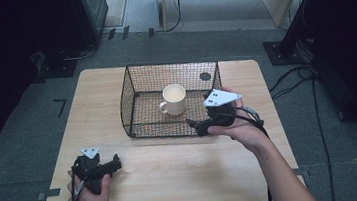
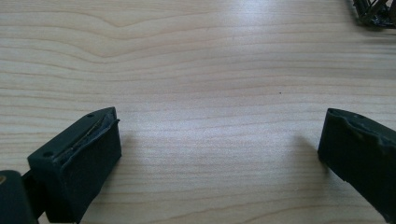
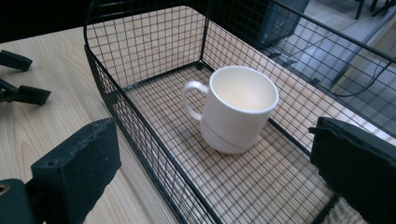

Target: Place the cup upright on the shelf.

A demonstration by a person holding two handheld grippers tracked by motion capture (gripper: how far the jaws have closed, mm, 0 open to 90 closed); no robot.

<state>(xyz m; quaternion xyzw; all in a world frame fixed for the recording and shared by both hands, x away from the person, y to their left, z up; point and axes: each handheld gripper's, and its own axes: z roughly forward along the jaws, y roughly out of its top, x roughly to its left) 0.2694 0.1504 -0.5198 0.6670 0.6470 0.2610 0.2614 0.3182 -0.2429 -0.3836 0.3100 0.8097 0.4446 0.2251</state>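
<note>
Right claw (image 3: 212, 163) was wide open, holding nothing, poised at the near right corner of the black wire basket (image 1: 138, 92); one jaw sat outside the near wall, the other over the basket floor. White mug (image 3: 236, 107) stood upright inside the basket, mid-floor, handle toward the left claw's side, apart from both jaws. Left claw (image 2: 219, 149) was also wide open and empty, low over bare desk (image 2: 196, 60) at the near left, well apart from the basket.
</note>
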